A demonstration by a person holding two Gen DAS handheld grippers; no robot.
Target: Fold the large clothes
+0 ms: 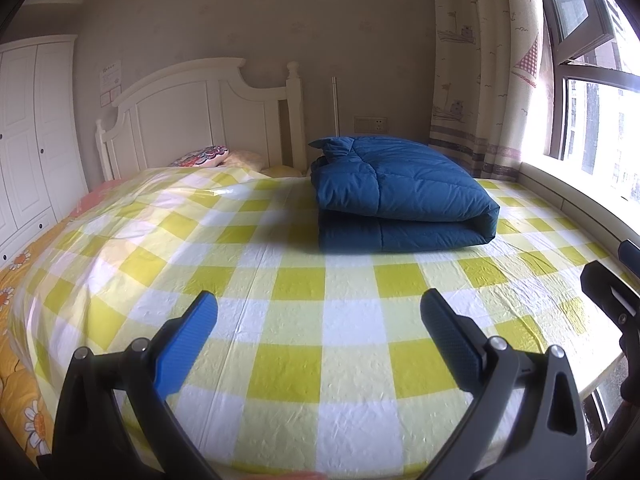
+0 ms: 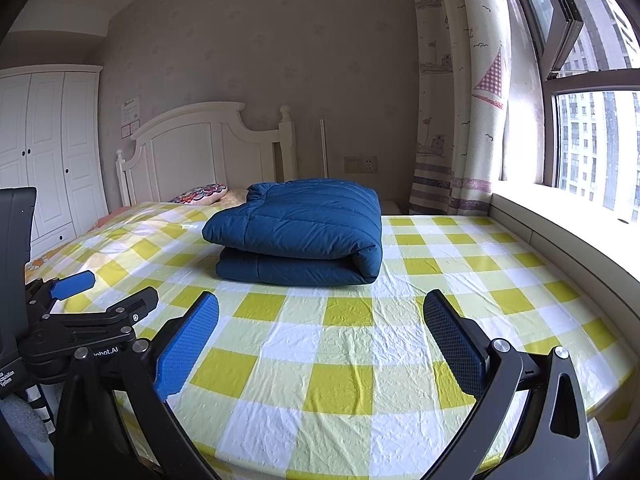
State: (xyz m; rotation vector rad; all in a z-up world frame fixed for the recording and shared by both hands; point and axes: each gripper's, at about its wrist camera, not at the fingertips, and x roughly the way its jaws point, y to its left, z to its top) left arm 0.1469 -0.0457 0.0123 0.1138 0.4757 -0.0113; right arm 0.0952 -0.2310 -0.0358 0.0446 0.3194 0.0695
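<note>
A dark blue padded jacket (image 1: 400,192) lies folded in a thick stack on the yellow-and-white checked sheet (image 1: 304,344), toward the far side of the bed. It also shows in the right wrist view (image 2: 300,232). My left gripper (image 1: 318,316) is open and empty, low over the near part of the sheet, well short of the jacket. My right gripper (image 2: 320,312) is open and empty too, beside the left one, which shows at the left edge (image 2: 72,284) of the right wrist view.
A white headboard (image 1: 192,116) and pillows (image 1: 208,156) stand at the far left end. A white wardrobe (image 1: 28,140) is at left. A curtain (image 1: 480,60) and window sill (image 1: 580,196) run along the right side. The bed's near edge is just below the grippers.
</note>
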